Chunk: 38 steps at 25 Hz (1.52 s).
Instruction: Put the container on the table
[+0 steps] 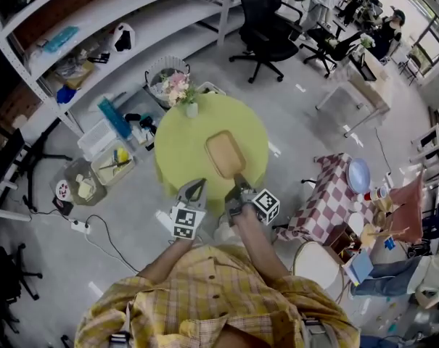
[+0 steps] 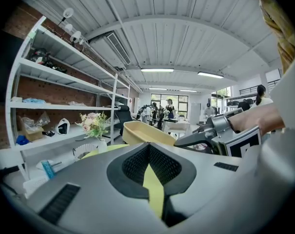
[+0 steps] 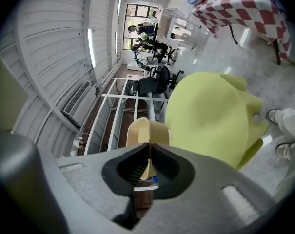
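Observation:
A shallow tan container (image 1: 225,154) lies over the round green table (image 1: 177,145). My right gripper (image 1: 239,183) is shut on its near rim. In the right gripper view the jaws (image 3: 148,148) meet on the thin tan rim of the container (image 3: 145,128), with the green table (image 3: 210,116) to the right. I cannot tell whether the container rests on the tabletop. My left gripper (image 1: 196,188) hovers at the table's near edge, left of the right one, shut with nothing in it (image 2: 148,147). From there the container (image 2: 146,133) and the right gripper (image 2: 210,133) show ahead.
A vase of flowers (image 1: 181,93) stands at the table's far edge. A checkered table (image 1: 335,194) is to the right. Plastic bins (image 1: 107,151) sit on the floor to the left, below white shelving (image 1: 96,42). Office chairs (image 1: 266,20) stand behind.

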Each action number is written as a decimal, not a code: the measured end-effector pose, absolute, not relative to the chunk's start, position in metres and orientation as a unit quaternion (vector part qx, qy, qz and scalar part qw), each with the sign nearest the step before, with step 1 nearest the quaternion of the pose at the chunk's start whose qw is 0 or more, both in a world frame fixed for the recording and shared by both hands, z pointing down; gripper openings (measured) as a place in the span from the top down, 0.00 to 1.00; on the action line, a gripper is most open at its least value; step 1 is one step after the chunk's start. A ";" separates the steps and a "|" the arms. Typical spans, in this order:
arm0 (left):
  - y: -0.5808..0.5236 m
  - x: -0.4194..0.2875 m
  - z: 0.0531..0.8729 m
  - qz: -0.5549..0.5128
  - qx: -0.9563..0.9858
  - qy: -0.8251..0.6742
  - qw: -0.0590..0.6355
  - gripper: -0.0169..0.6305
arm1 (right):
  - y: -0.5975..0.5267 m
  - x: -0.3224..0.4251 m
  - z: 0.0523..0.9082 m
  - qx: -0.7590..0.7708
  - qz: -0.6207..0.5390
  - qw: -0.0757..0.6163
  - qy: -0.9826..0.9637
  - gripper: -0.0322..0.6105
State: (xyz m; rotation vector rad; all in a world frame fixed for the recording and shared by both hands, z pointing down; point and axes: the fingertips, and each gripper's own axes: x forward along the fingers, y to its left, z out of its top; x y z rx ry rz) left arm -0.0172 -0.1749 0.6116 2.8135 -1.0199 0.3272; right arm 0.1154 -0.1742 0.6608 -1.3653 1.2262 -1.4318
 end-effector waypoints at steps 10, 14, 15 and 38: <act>-0.206 0.014 0.611 0.116 0.919 -0.370 0.070 0.96 | -0.201 0.156 0.667 -0.521 -0.582 0.384 0.491 0.92; -0.214 0.030 0.612 0.117 0.917 -0.375 0.066 0.96 | -0.212 0.174 0.672 -0.518 -0.584 0.381 0.495 0.92; -0.217 0.035 0.612 0.117 0.918 -0.374 0.063 0.96 | -0.216 0.178 0.673 -0.518 -0.585 0.379 0.496 0.92; -0.263 0.068 0.623 0.138 0.912 -0.382 0.053 0.96 | -0.269 0.200 0.732 -0.509 -0.628 0.334 0.484 0.92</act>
